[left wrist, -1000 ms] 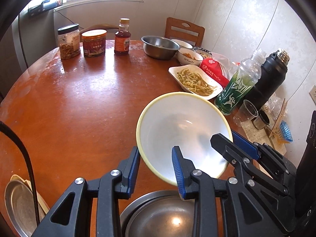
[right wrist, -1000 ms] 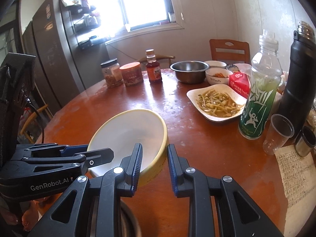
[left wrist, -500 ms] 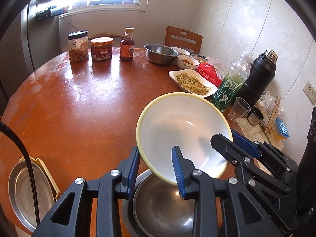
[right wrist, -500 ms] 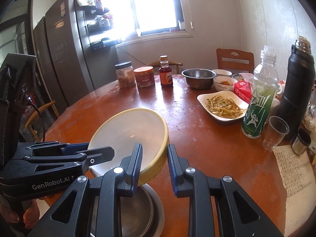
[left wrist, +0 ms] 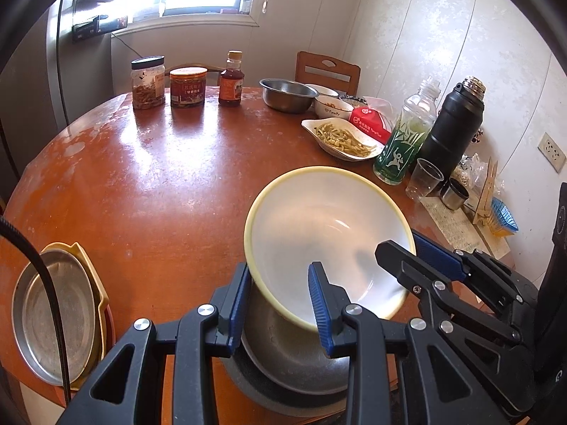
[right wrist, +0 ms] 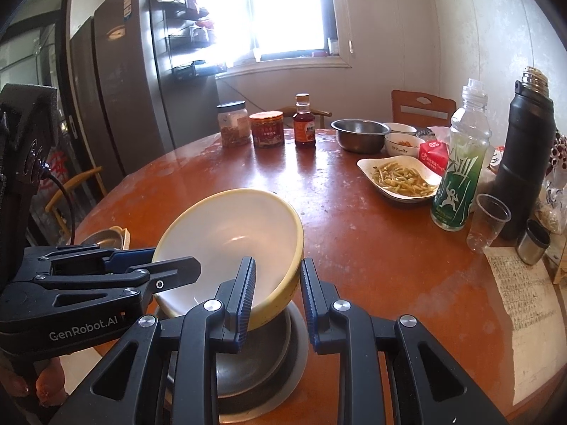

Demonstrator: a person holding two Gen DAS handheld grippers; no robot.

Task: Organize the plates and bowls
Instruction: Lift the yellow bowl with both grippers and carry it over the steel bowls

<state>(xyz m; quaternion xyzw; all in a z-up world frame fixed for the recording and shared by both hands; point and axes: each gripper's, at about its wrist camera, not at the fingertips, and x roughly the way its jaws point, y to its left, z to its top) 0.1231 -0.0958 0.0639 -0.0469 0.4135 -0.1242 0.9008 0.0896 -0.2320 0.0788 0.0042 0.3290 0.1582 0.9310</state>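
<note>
Between both sets of jaws hangs the yellow-rimmed bowl (left wrist: 327, 244), tilted: the left gripper (left wrist: 280, 301) is clamped on its near rim, the right gripper (right wrist: 278, 299) clamped on the opposite wall. Just beneath the jaws sits a stack of metal bowls (left wrist: 290, 354). Best, I think, to level the bowl first, centre it over the stack, lower evenly, then loosen both grips together.

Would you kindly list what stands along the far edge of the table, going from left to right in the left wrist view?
Clear jar with a black lid → red-labelled jar → sauce bottle → steel bowl → small white bowl.
</note>
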